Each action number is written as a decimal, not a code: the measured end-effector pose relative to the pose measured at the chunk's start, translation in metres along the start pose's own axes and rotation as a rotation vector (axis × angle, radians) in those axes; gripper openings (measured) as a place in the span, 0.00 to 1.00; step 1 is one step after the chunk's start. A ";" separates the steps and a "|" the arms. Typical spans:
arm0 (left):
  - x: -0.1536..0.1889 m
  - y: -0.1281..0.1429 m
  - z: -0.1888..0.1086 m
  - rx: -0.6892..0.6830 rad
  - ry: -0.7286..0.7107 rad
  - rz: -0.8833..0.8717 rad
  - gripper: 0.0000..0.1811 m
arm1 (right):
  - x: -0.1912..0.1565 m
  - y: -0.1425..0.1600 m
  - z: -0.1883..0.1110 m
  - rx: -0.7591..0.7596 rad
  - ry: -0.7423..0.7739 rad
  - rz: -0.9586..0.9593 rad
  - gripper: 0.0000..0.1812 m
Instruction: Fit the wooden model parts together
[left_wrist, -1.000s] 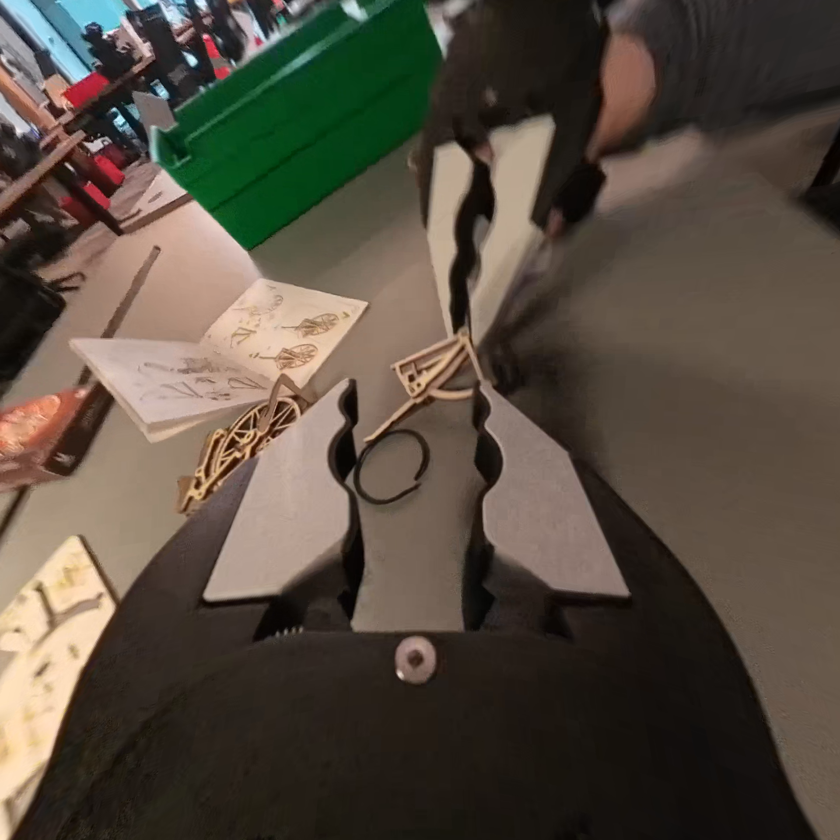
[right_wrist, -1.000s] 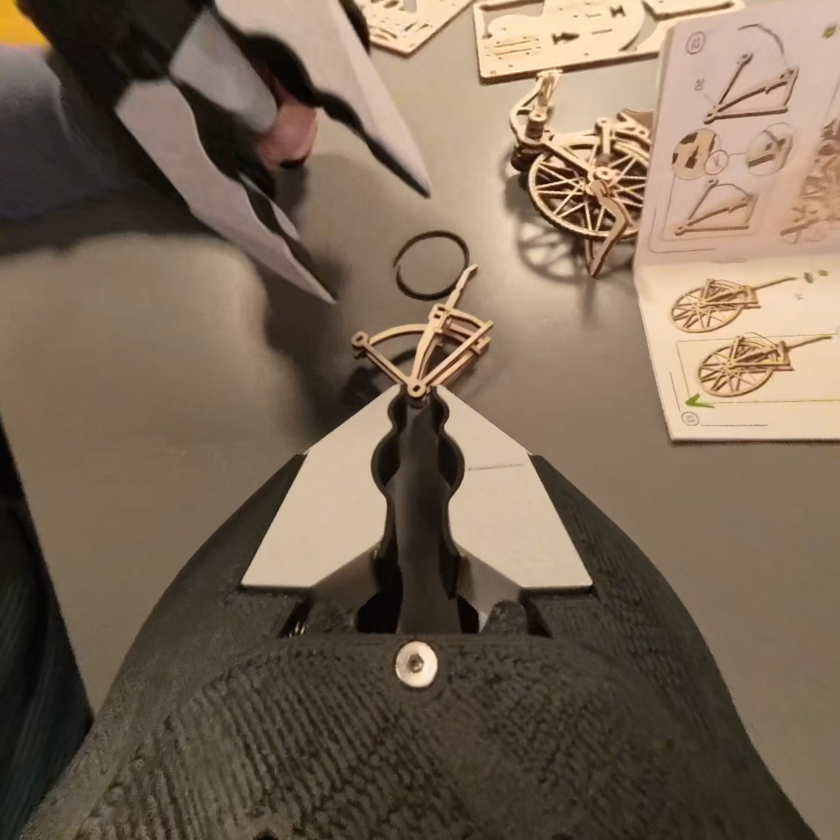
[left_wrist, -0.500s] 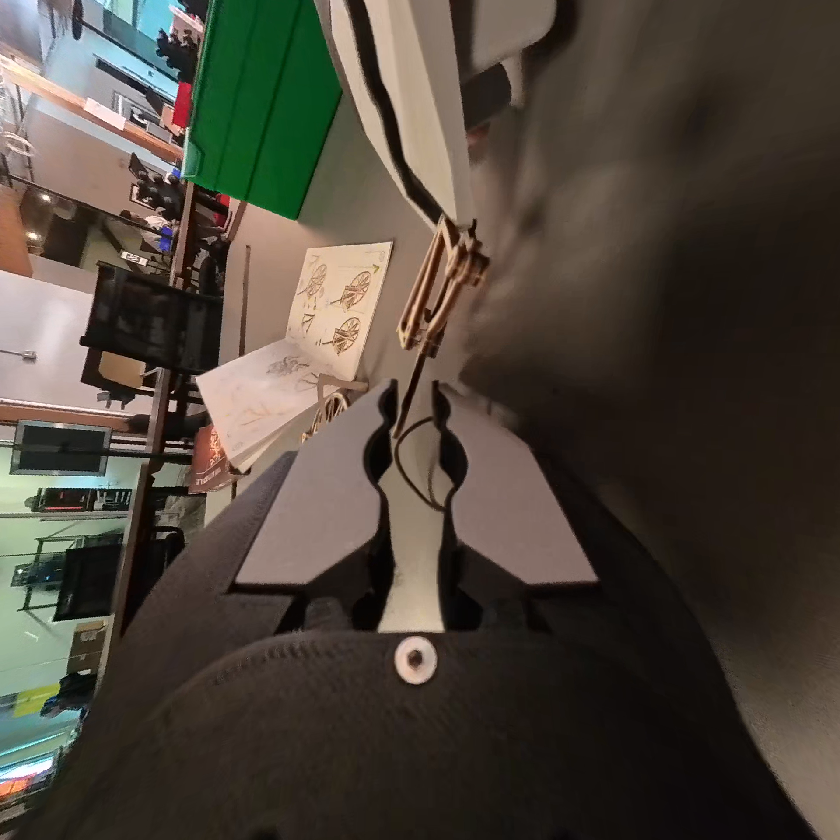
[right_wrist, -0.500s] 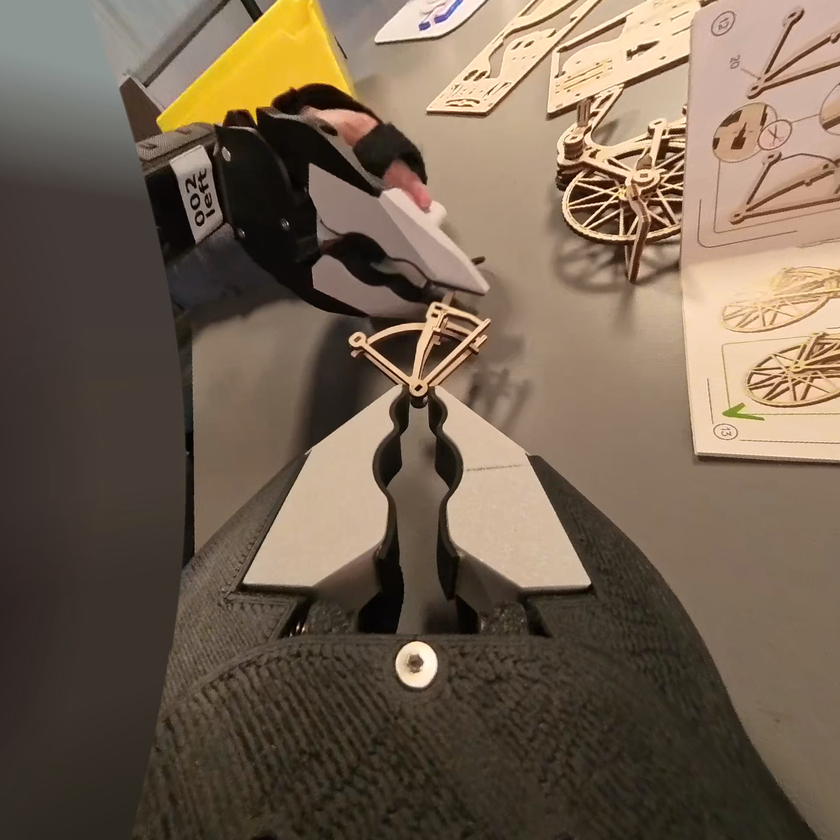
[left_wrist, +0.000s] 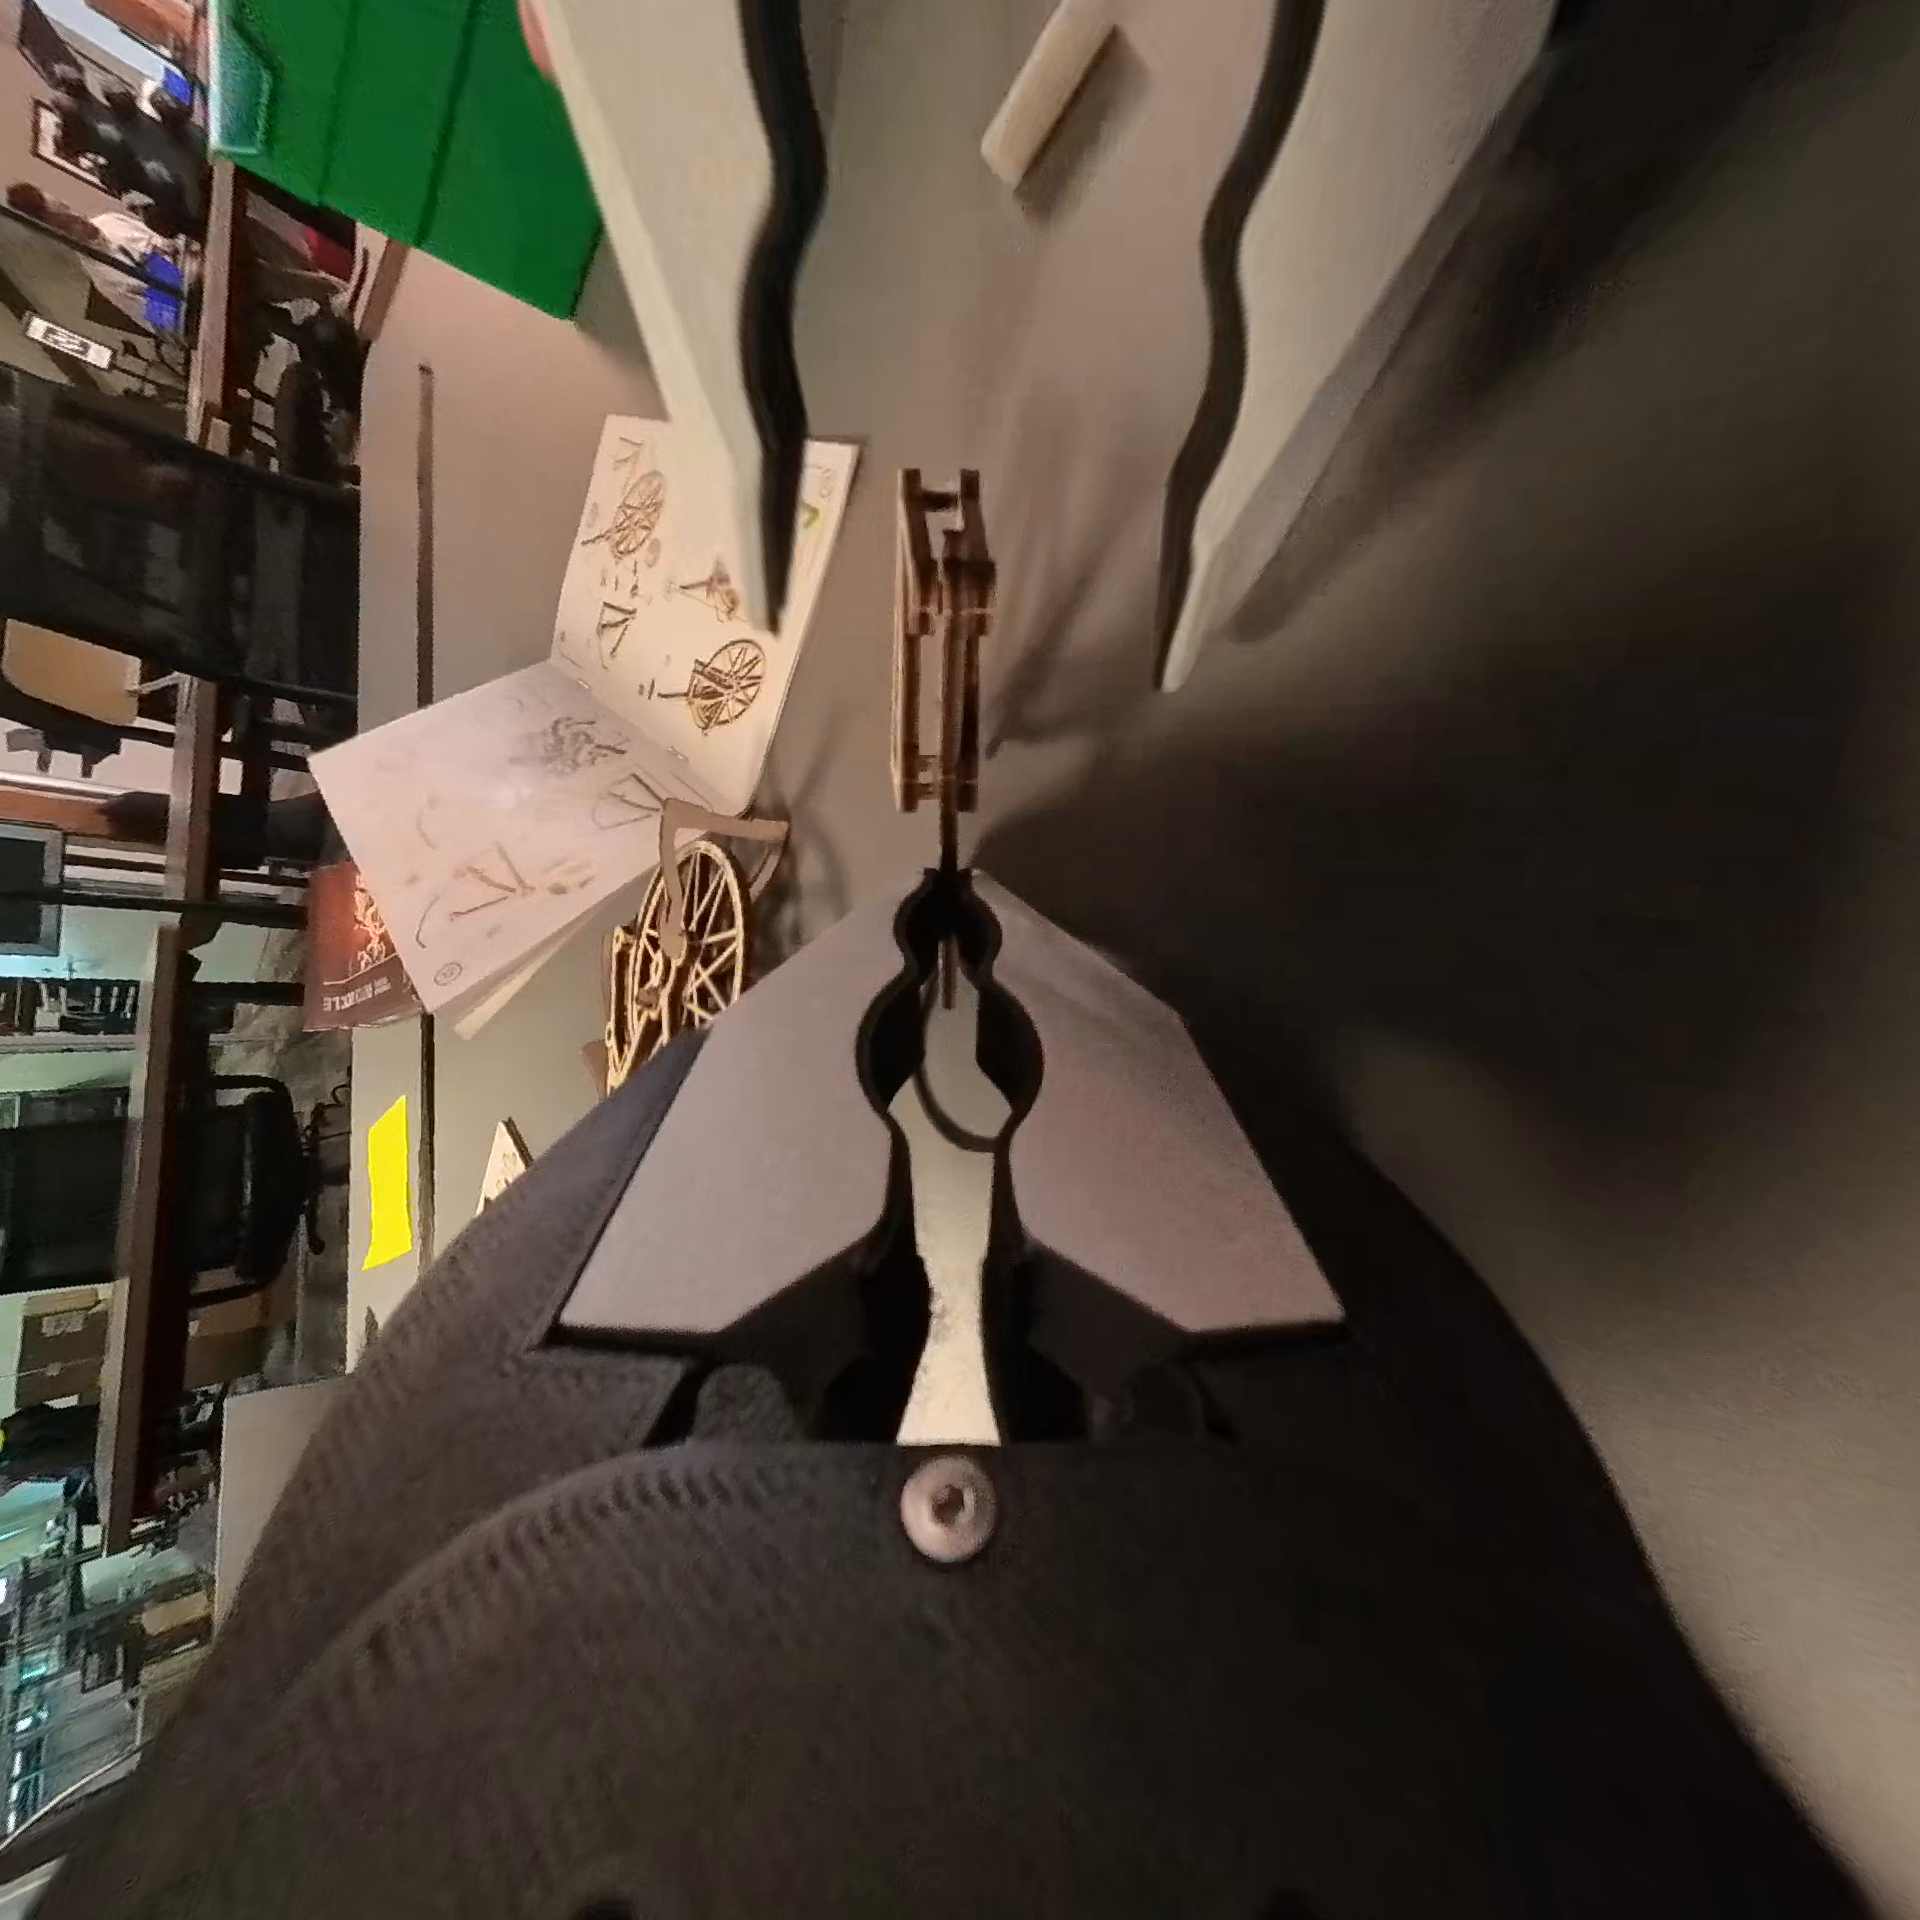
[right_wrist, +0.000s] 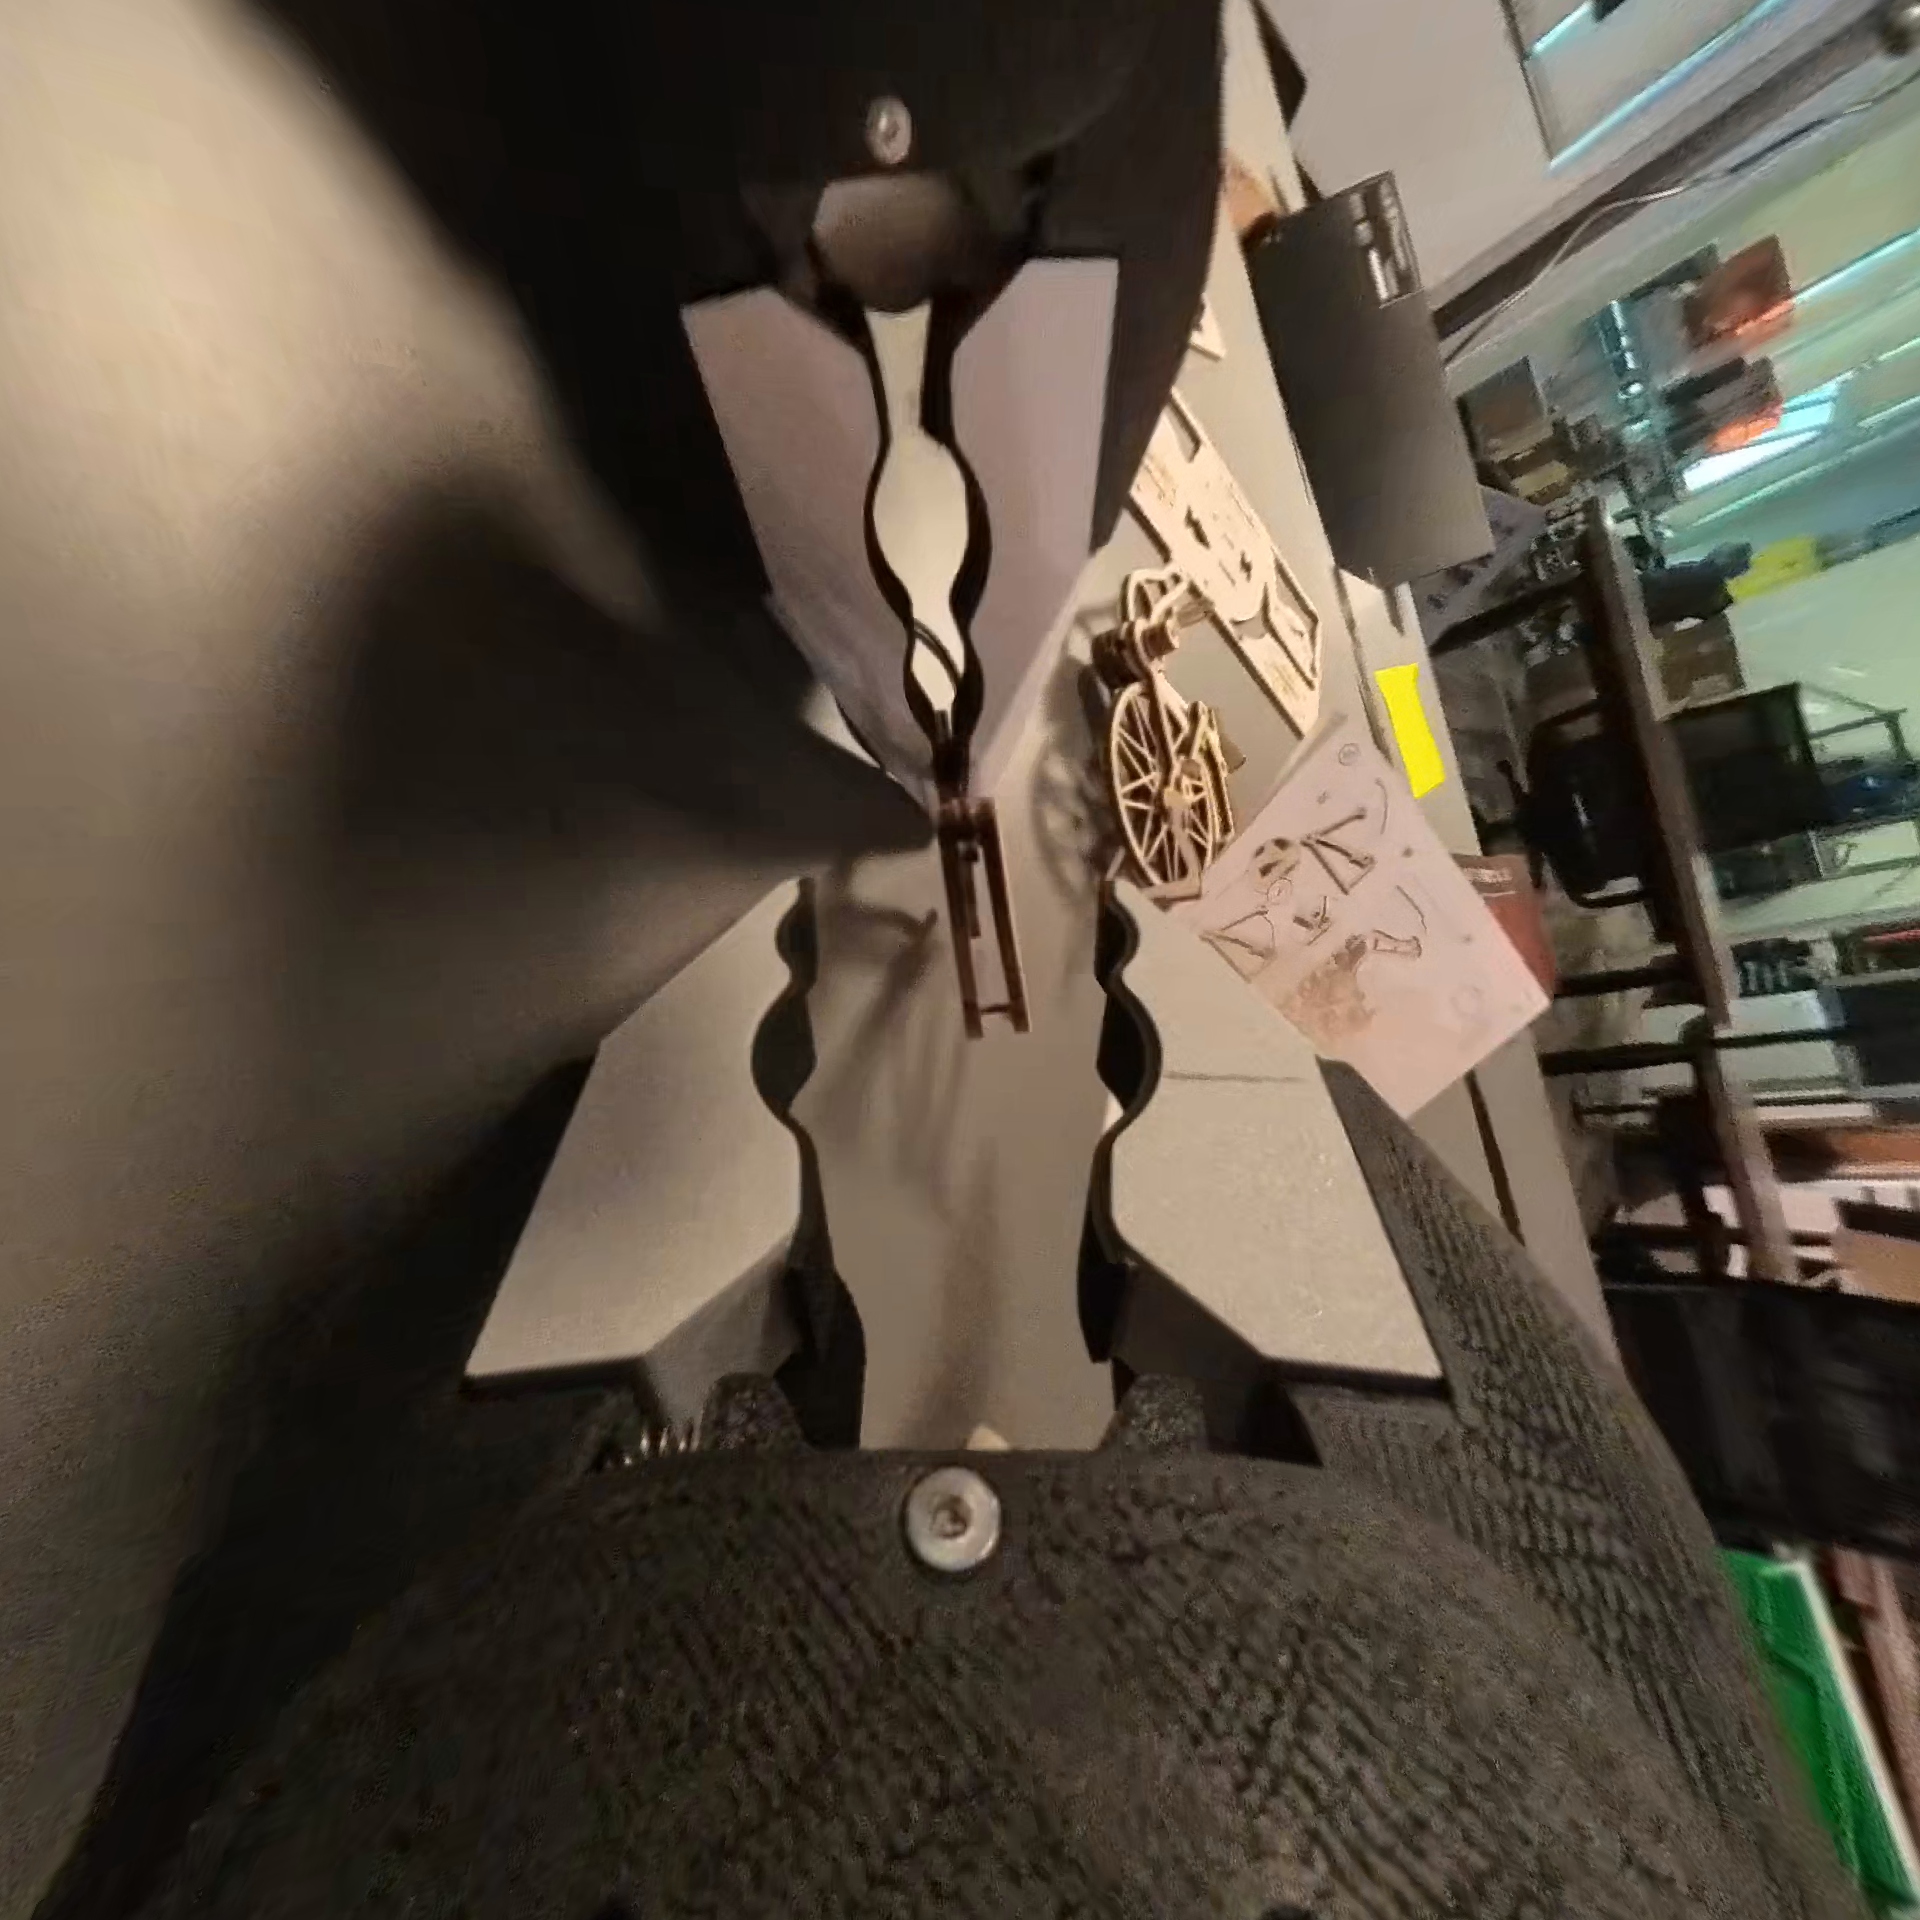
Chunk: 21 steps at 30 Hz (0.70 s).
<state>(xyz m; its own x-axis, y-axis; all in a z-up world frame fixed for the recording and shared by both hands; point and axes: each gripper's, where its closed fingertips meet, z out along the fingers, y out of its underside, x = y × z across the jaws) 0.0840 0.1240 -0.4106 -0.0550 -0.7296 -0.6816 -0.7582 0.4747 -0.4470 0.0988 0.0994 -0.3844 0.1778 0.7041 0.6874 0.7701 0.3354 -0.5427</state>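
Note:
A small wooden frame part with a thin stem is held in the air, seen edge-on. My left gripper is shut on its stem. My right gripper is open, and the frame part hangs between its fingertips without touching them. In the left wrist view the right gripper faces mine from above, jaws wide apart. In the right wrist view the left gripper comes in from the top. A wooden spoked-wheel model stands on the grey table, and it also shows in the right wrist view.
An open instruction booklet lies beside the wheel model, with a brown box under it. A black ring lies on the table behind my left fingers. Wooden part sheets and a green bin sit farther off. Spacing between my two grippers at the tips: around 4 cm.
My right gripper has opened and let go of the frame part. My left gripper has closed on the part's stem. Both views have rolled sideways.

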 end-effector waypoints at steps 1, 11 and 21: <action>0.001 0.000 0.000 -0.001 0.004 -0.004 0.00 | 0.000 0.001 0.003 -0.004 0.004 -0.025 0.26; 0.004 -0.004 -0.002 0.025 0.015 -0.012 0.00 | -0.001 0.005 0.012 -0.015 0.033 -0.169 0.05; 0.011 -0.022 -0.017 0.208 0.028 0.022 0.13 | -0.007 -0.005 0.008 0.098 -0.023 -0.087 0.05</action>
<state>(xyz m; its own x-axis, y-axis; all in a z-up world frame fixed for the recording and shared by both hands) 0.0894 0.0970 -0.3985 -0.0904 -0.7297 -0.6777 -0.6062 0.5803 -0.5439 0.0886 0.0979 -0.3902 0.0976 0.6835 0.7234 0.7180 0.4550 -0.5267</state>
